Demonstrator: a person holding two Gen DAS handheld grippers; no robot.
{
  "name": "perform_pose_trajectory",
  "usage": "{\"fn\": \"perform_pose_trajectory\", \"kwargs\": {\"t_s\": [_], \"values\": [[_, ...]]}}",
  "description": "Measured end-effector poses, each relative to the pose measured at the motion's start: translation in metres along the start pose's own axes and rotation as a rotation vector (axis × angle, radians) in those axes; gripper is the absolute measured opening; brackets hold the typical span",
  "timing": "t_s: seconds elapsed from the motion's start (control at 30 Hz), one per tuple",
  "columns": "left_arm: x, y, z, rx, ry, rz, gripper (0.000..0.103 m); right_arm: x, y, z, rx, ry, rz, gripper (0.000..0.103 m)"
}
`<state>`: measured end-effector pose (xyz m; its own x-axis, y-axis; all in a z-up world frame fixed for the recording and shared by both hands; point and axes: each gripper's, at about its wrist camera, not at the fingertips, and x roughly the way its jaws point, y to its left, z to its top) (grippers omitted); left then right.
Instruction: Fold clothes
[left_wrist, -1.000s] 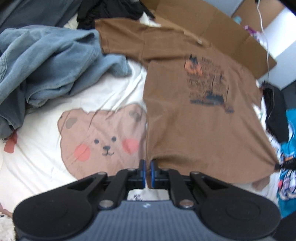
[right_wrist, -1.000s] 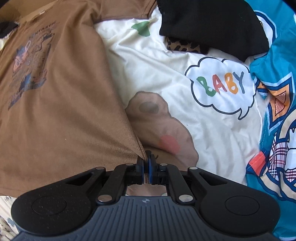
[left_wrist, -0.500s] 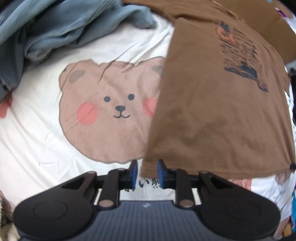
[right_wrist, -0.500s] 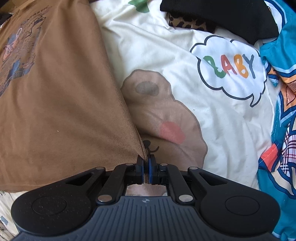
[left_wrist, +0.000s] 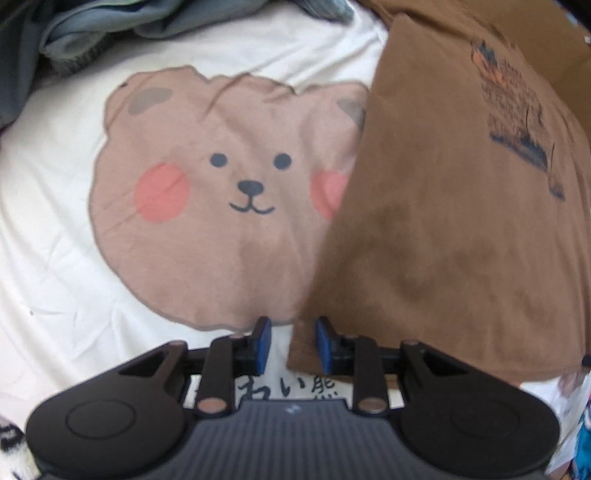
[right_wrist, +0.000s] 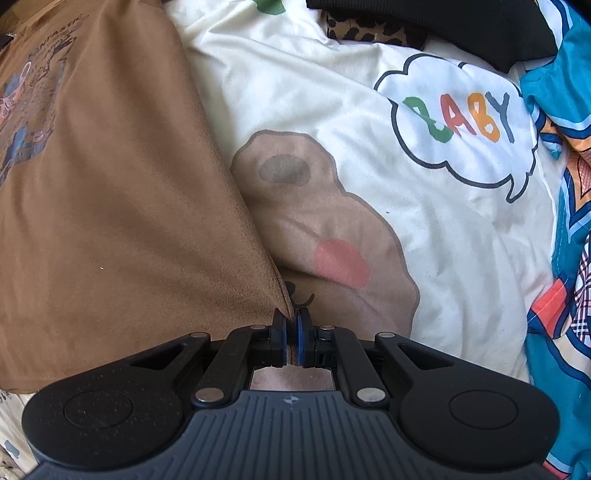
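I see open bed sheet (left_wrist: 55, 258) to the left of my left tool (left_wrist: 291, 341), flat with only the printed bear face (left_wrist: 221, 195) on it, so a tool can slide there. Far up on that side a pile of blue-grey clothes (left_wrist: 92, 33) blocks the way. The brown shirt (left_wrist: 443, 240) covers the bed to the right of that tool, and its corner sits between the parted fingers. By my right tool (right_wrist: 291, 332), the sheet (right_wrist: 277, 85) is bare to the right, up to the word BABY (right_wrist: 461, 118). A black garment (right_wrist: 443, 26) blocks the top, and bright blue cloth (right_wrist: 561, 277) walls off the right edge.
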<state>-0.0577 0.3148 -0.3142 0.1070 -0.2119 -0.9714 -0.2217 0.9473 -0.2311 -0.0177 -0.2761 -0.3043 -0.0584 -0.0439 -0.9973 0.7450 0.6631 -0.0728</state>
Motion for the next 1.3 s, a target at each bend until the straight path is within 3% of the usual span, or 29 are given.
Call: {"fn": "perform_pose_trajectory", "kwargs": {"t_s": [0.13, 0.2, 0.27, 0.77, 1.07, 1.3], "values": [[0.006, -0.005, -0.001, 0.025, 0.008, 0.014, 0.027, 0.005, 0.003, -0.004, 0.004, 0.011, -0.001, 0.003], [0.006, -0.008, 0.0, 0.052, 0.027, 0.026, 0.007, 0.006, 0.005, -0.006, 0.003, 0.022, -0.006, 0.003], [0.003, -0.008, 0.002, 0.055, 0.049, 0.012, 0.005, 0.005, 0.007, -0.007, 0.002, 0.036, -0.014, 0.003], [-0.081, -0.008, 0.007, 0.131, -0.011, -0.073, 0.004, -0.031, 0.017, -0.014, -0.014, 0.008, -0.031, 0.003], [-0.072, -0.023, 0.007, 0.154, 0.021, -0.062, 0.004, -0.034, 0.01, -0.01, -0.052, 0.031, -0.064, 0.003], [-0.049, -0.035, -0.004, 0.215, 0.059, -0.009, 0.004, -0.028, 0.007, -0.013, -0.073, 0.034, -0.102, 0.003]]}}
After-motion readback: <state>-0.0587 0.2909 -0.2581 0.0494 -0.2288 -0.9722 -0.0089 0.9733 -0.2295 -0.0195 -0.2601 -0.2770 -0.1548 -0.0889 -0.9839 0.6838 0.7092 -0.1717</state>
